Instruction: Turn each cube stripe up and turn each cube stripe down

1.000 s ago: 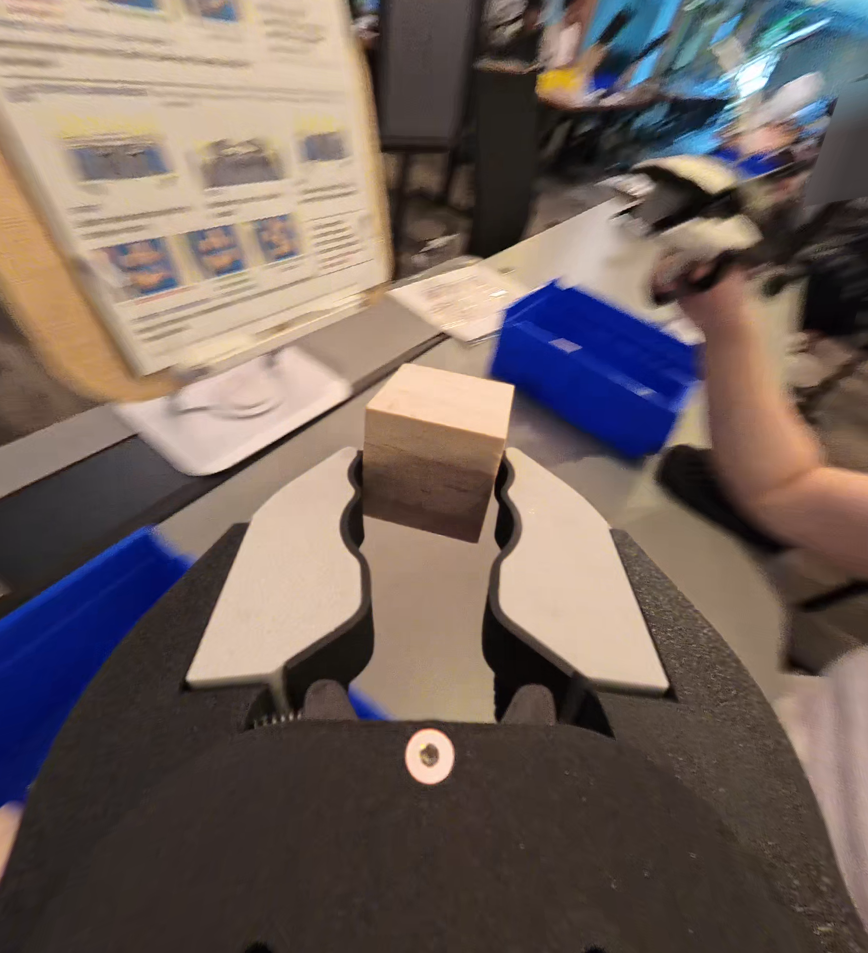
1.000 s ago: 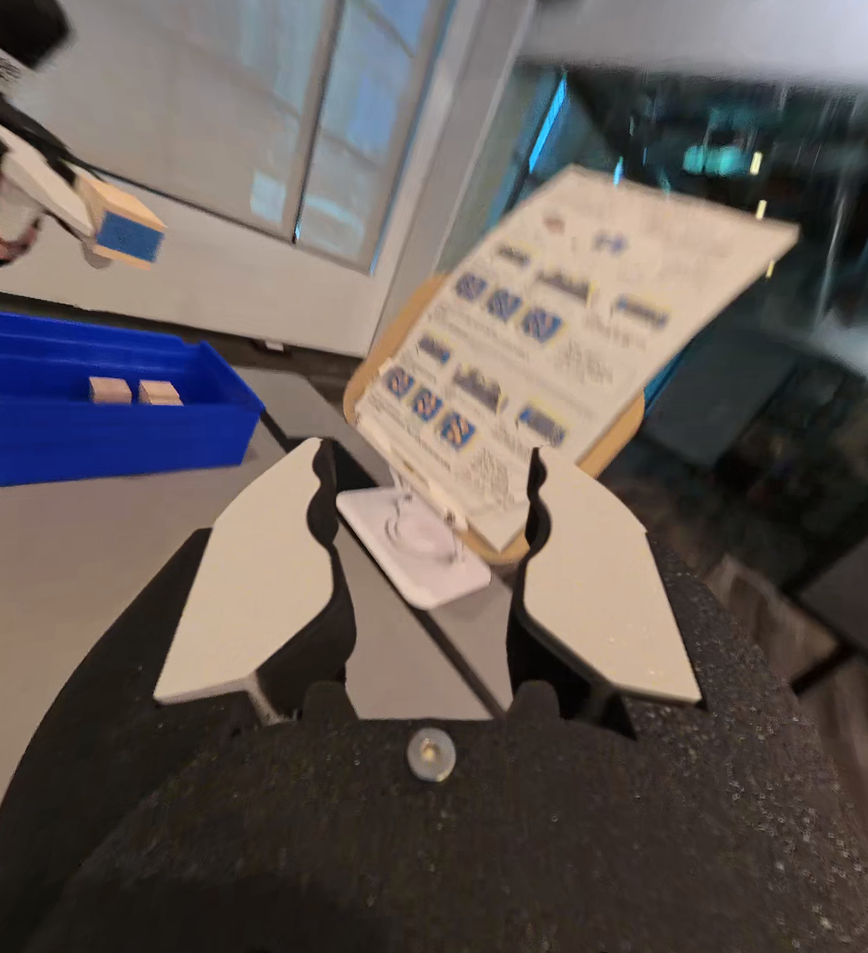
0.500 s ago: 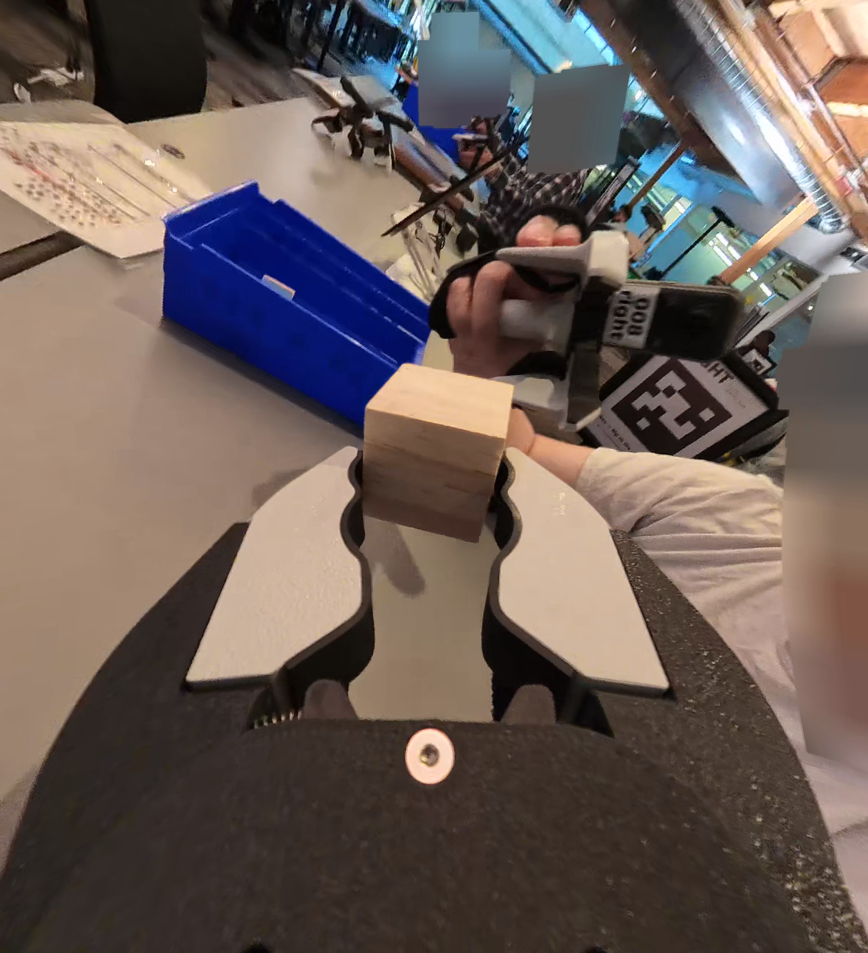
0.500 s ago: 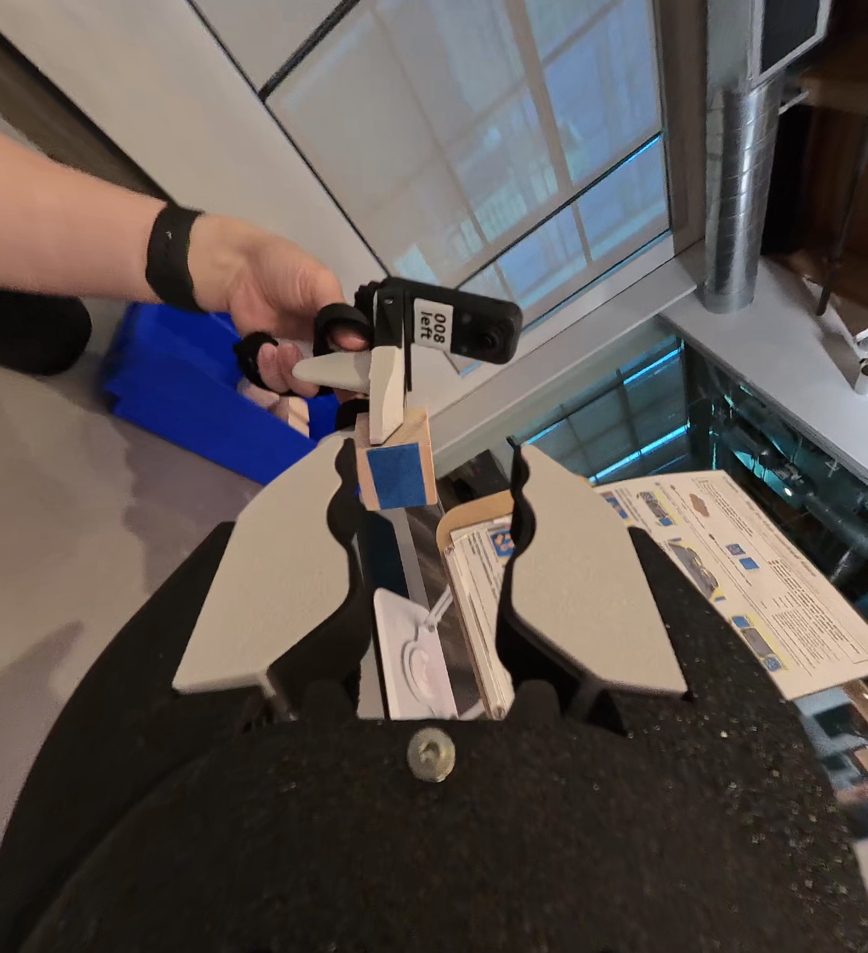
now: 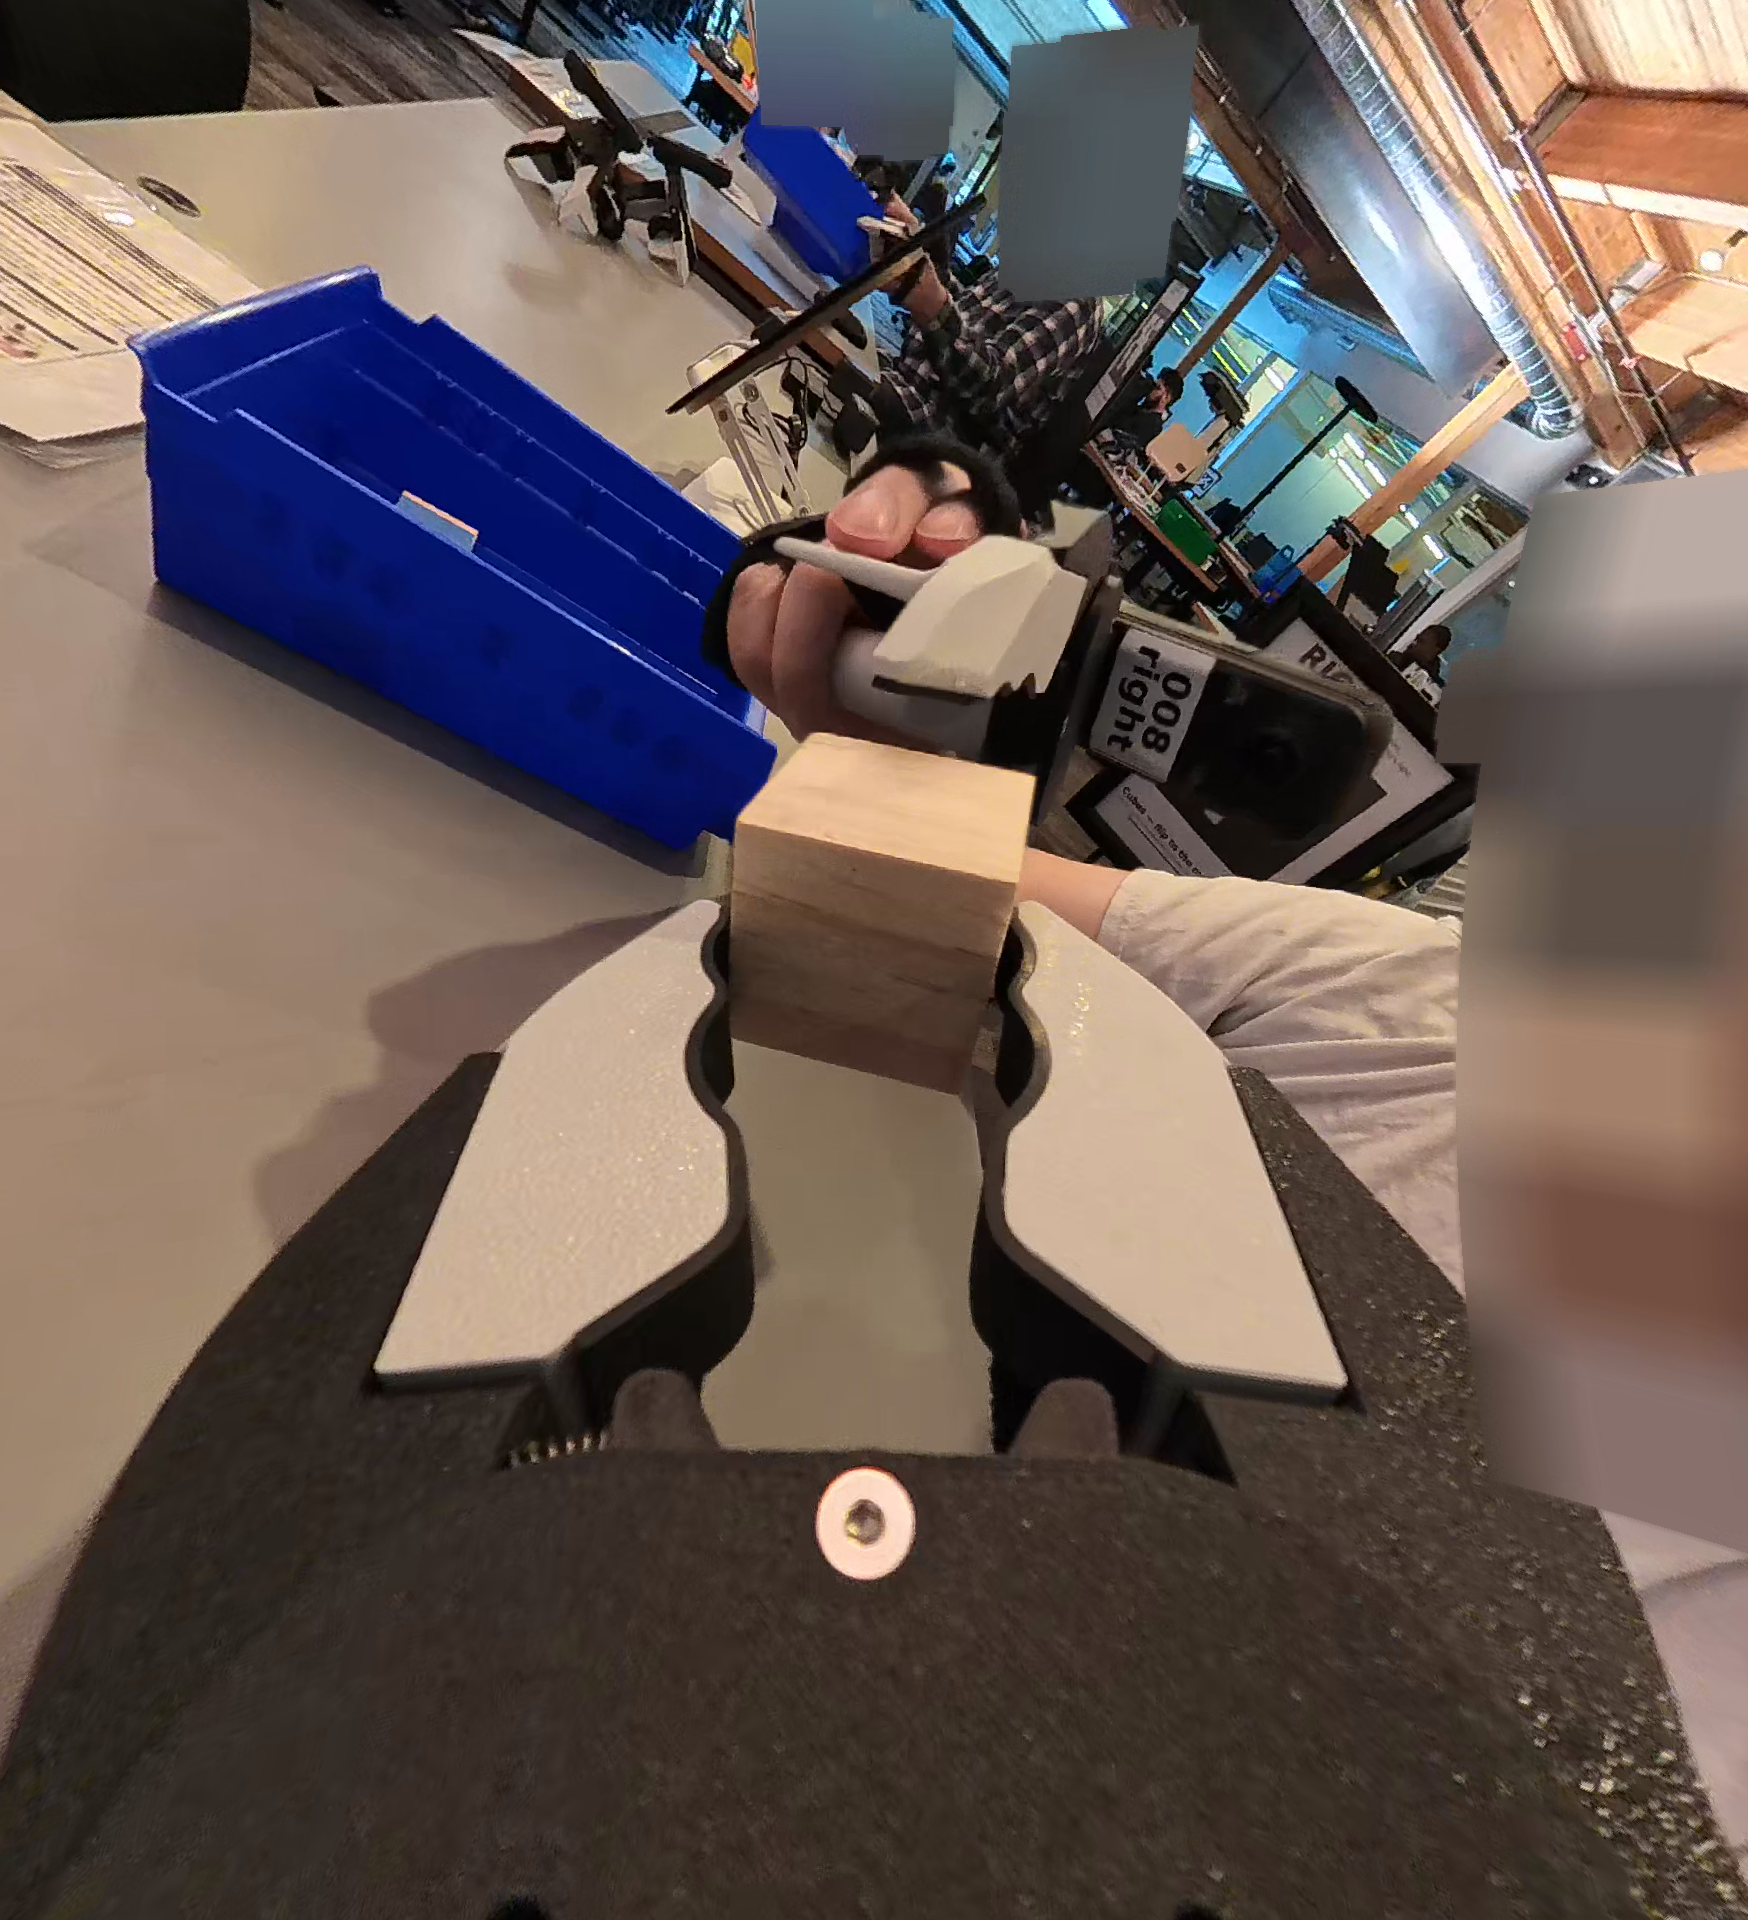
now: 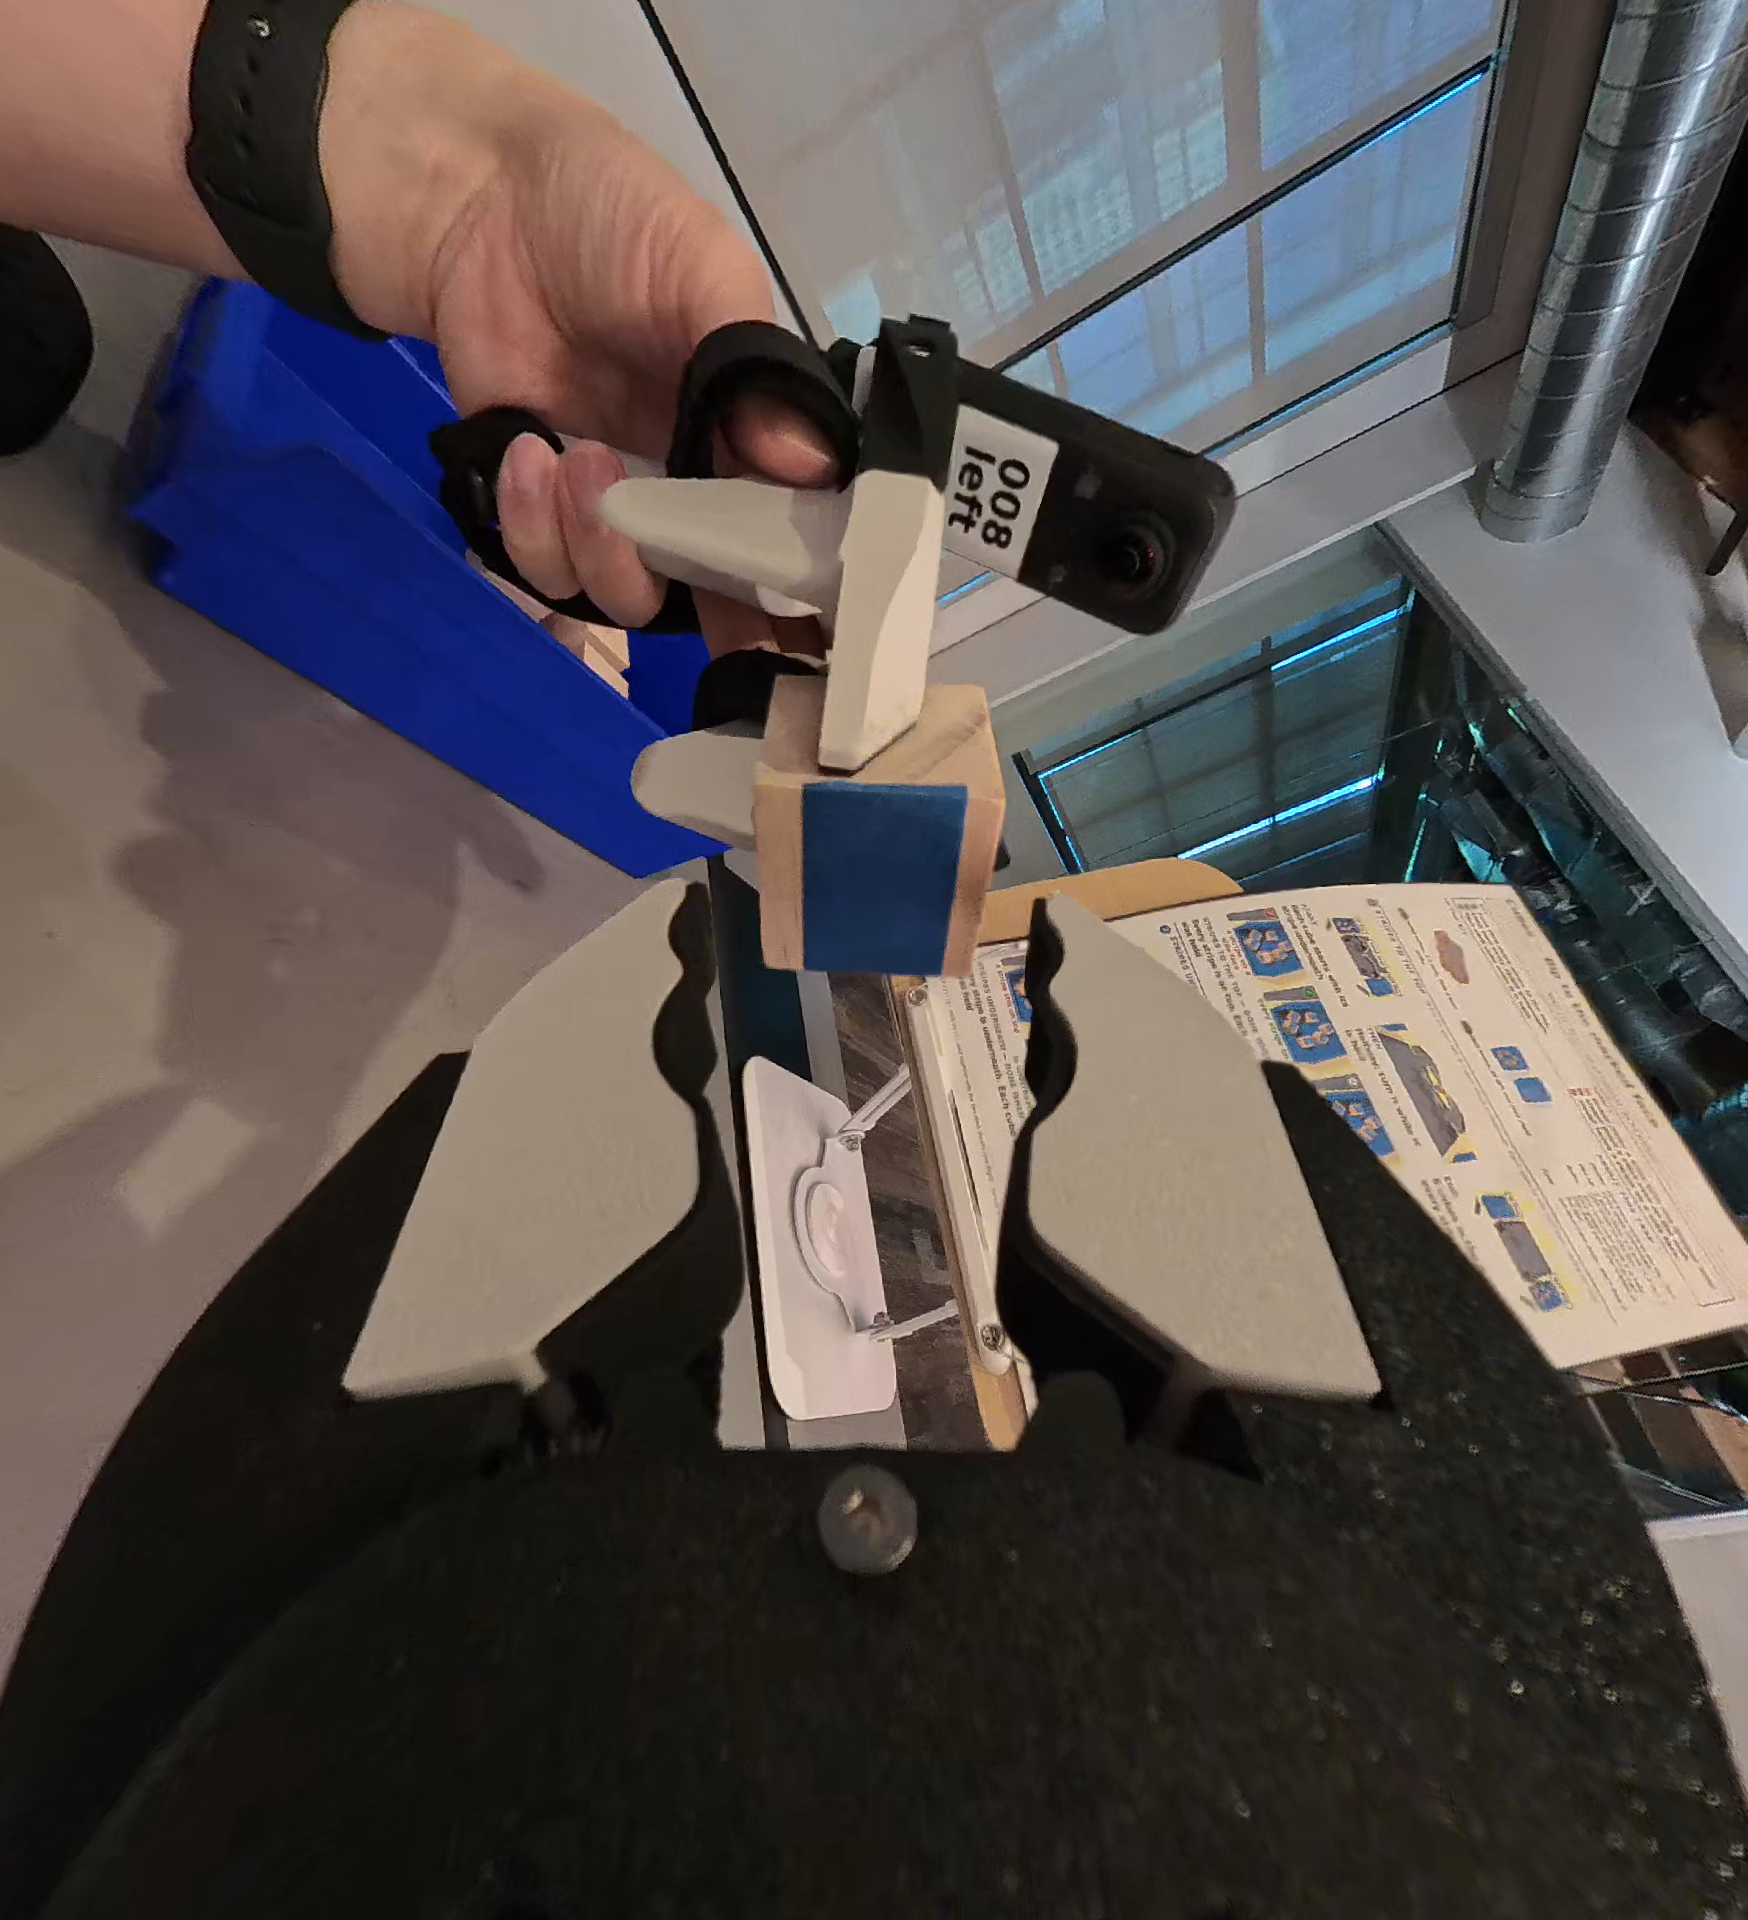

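Observation:
My left gripper (image 5: pixel 865 940) is shut on a wooden cube (image 5: pixel 875 894) and holds it in the air above the grey table (image 5: pixel 174 987). In the right wrist view the same cube (image 6: pixel 875 831) shows a blue stripe (image 6: pixel 880 878) that faces my right gripper. The left gripper's fingers (image 6: pixel 875 623) clamp the cube from above and below there. My right gripper (image 6: pixel 865 935) is open and empty, its tips just short of the cube. In the left wrist view the right gripper's body (image 5: pixel 963 634) sits just behind the cube.
A blue bin (image 5: pixel 434 561) stands on the table at the far left in the left wrist view. Another blue bin (image 6: pixel 350 582) with wooden cubes (image 6: pixel 600 649) shows behind the hand in the right wrist view. An instruction sheet on a stand (image 6: pixel 1421 1101) stands past the table edge.
The two grippers have come together. The left one swung round with the cube towards the right one, and the cube now sits just in front of the open right fingers.

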Motion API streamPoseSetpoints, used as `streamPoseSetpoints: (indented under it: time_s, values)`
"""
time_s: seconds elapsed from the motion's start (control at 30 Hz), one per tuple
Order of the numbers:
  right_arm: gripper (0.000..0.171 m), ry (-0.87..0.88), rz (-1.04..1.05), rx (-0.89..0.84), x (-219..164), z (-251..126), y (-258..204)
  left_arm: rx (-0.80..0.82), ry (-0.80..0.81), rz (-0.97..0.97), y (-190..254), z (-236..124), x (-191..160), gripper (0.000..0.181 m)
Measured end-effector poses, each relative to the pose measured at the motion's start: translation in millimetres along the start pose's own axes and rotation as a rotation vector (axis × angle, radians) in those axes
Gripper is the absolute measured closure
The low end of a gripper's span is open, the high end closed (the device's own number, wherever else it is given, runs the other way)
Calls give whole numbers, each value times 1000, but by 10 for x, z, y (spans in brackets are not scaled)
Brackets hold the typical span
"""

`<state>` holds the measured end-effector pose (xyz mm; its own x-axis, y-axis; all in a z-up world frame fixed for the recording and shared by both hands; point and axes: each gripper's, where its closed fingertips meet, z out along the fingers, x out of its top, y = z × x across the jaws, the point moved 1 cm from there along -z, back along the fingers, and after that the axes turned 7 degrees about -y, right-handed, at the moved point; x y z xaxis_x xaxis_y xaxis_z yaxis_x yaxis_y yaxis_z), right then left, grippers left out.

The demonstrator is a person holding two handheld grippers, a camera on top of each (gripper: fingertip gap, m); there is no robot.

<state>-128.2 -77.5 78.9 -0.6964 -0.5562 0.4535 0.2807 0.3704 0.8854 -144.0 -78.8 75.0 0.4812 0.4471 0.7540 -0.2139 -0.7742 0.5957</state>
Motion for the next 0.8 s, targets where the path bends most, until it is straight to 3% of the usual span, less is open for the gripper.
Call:
streamPoseSetpoints:
  time_s: [0.57,0.67,0.8]
  values:
    - [126,25,33,53,49,34,-88,-25,-60,19,0,105,-80,133]
    - [126,28,51,51,49,7,-43,-27,-44,39,17,74,-52,118]
    - [126,-6,56,28,-27,-58,85,-14,-2,73,56,-58,14,114]
